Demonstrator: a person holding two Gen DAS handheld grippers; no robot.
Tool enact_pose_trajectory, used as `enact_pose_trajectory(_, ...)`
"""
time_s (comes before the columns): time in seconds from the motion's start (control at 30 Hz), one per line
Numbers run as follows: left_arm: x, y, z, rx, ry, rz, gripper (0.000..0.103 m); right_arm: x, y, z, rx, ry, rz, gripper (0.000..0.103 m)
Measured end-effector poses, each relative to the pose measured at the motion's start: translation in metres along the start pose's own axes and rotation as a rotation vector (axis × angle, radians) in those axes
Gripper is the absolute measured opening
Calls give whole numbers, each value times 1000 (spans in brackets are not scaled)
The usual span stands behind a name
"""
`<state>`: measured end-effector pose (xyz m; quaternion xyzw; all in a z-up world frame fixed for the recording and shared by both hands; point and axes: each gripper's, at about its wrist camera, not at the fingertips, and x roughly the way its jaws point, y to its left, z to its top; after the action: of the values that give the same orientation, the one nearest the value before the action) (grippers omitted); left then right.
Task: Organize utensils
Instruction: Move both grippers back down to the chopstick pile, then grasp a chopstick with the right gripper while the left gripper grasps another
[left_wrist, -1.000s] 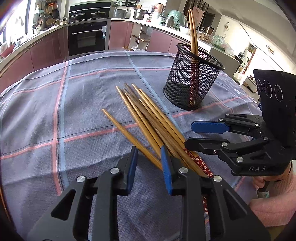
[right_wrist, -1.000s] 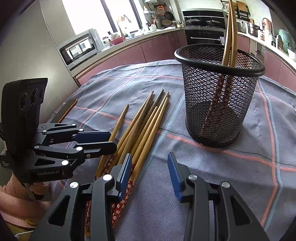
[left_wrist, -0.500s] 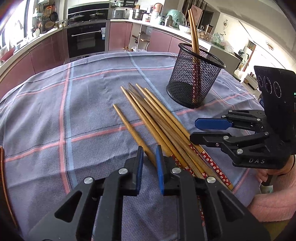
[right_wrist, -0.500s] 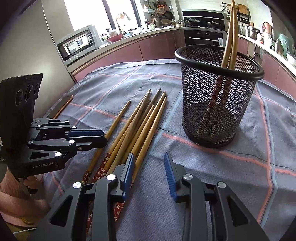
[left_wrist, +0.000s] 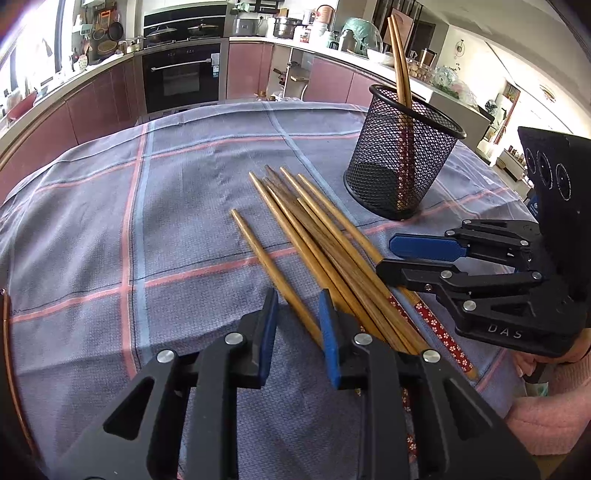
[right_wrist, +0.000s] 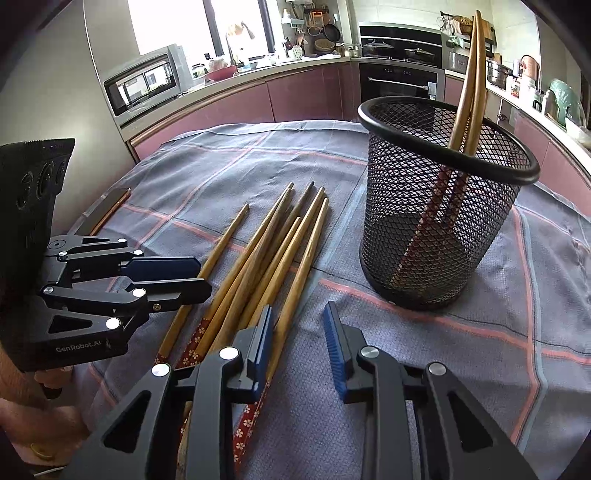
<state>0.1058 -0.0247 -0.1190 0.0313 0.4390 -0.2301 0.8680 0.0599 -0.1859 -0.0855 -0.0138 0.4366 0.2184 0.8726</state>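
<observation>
Several wooden chopsticks with red flowered ends lie in a loose bundle on the checked cloth; they also show in the right wrist view. A black mesh holder stands behind them with two chopsticks upright in it, also in the right wrist view. My left gripper is open, its jaws either side of the leftmost chopstick, low over the cloth. My right gripper is open and empty over the bundle's near ends. Each gripper shows in the other's view: the right gripper, the left gripper.
The blue-grey cloth with pink lines covers a round table. Kitchen counters and an oven stand behind. A pink sleeve is at the lower right edge.
My left gripper narrowed, then opened wider again around the leftmost chopstick. My right gripper moved a little toward the bundle.
</observation>
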Motion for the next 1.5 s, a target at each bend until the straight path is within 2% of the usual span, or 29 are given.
enact_pose_trajectory(0.13,-1,0,-1,-20,-7,18,16,-1,-7,-1,41,-4,22,9)
enact_pose_trajectory(0.33,-4,2,-2,-63,-16,37,11,-5,-17,-4,112,-14,64,6)
enact_pose_trajectory(0.5,-10,5,-4,-96,-29,27,8,-14,-21,-7,129,-38,90,6)
enact_pose_trajectory(0.57,-13,4,-4,-98,-39,9,3,-19,-20,-7,118,-47,106,6)
enact_pose_trajectory(0.73,-21,-6,-5,-63,-56,-45,3,-24,-11,-5,71,-56,136,6)
enact_pose_trajectory(0.87,-20,-10,-6,-41,-54,-4,4,-20,-5,-7,49,-33,146,6)
enact_pose_trajectory(1.0,-17,-10,-7,-14,-40,51,25,-17,-2,-7,30,-20,146,6)
enact_pose_trajectory(1.03,-15,-9,-8,-13,-31,56,26,-16,-2,-7,28,-16,145,6)
enact_pose_trajectory(1.23,-4,-11,-7,12,-2,69,25,-8,0,-7,12,10,137,9)
enact_pose_trajectory(1.37,0,-14,-4,26,2,79,13,-3,-3,-3,7,23,120,11)
enact_pose_trajectory(1.5,0,-15,-3,18,-3,84,11,0,-2,-1,-1,22,120,10)
